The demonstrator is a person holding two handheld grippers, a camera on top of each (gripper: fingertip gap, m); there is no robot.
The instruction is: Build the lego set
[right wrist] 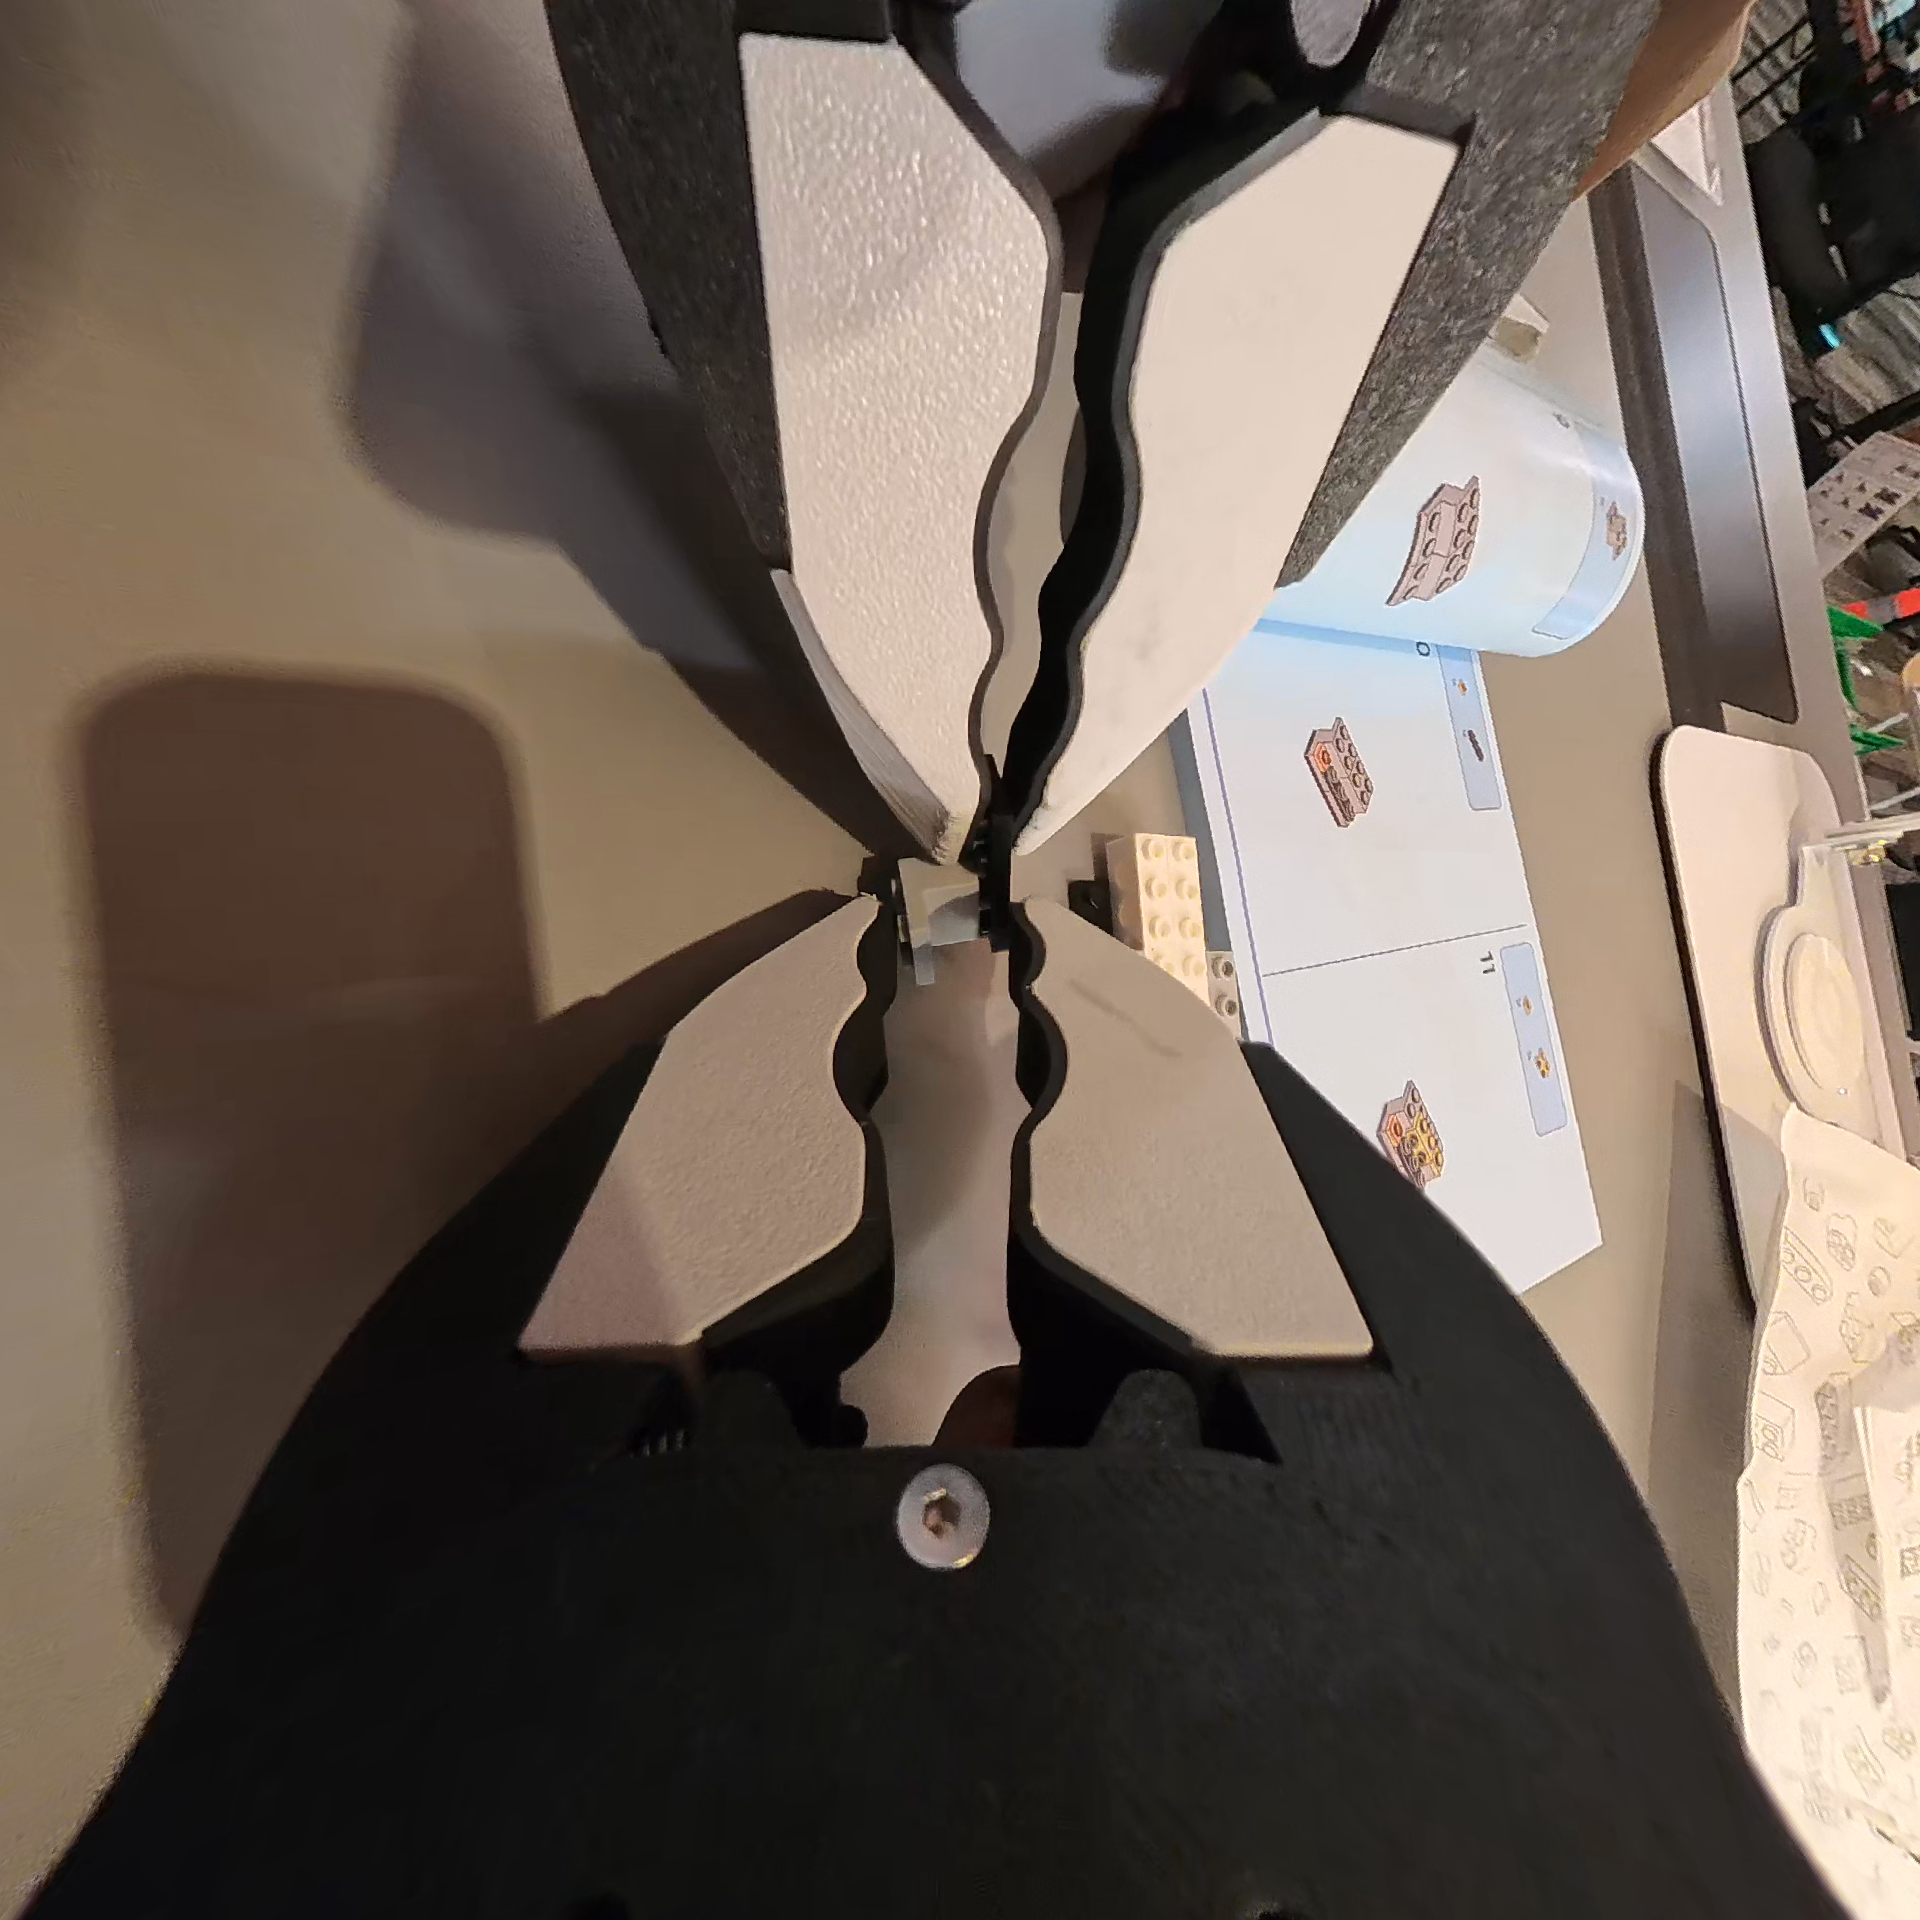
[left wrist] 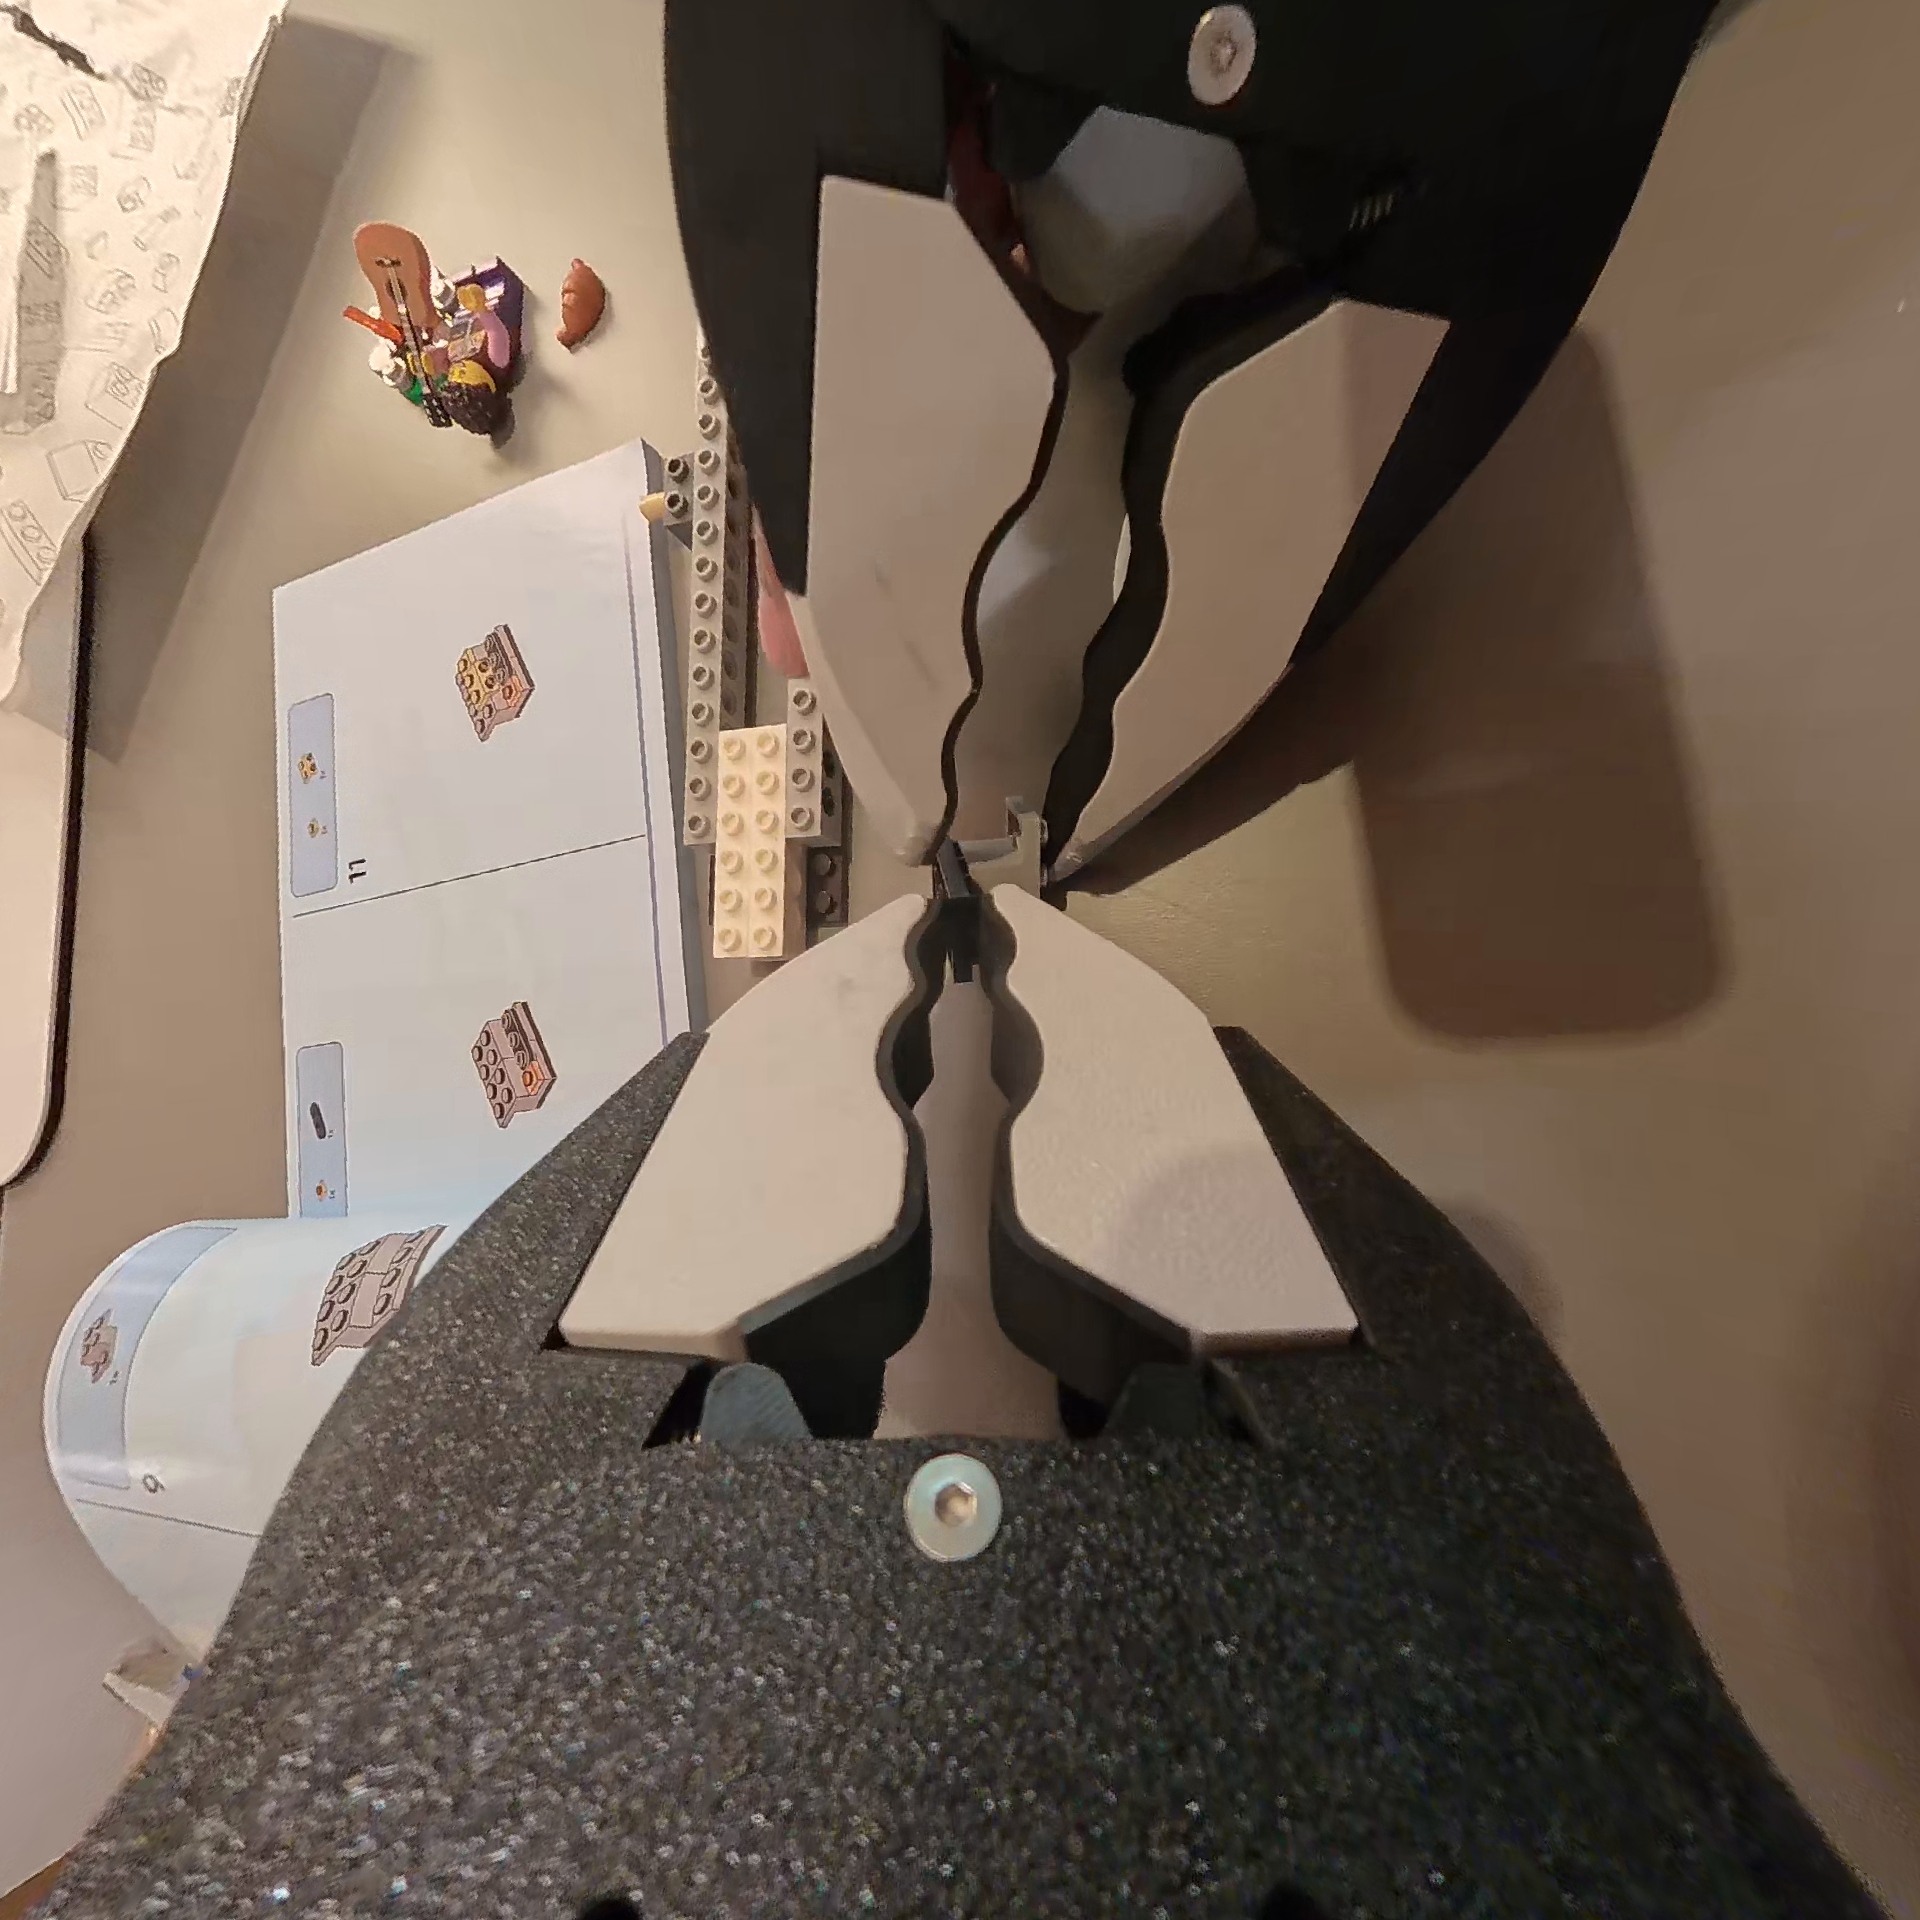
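So both tongs met tip to tip above the tan worktop; the left tongs were clenched on a thin black piece, while the right tongs gripped a small grey bracket piece pressed right up against that black one. Just off to the side sat a cream studded brick on grey studded strips, touching the open instruction booklet; a little heap of colourful bits lay farther off.

Two wrist cameras, each looking down its own jaws at the beige counter, very close. They face each other, tips nearly meeting. Shared: the opposing gripper, instruction booklet, cream brick assembly.
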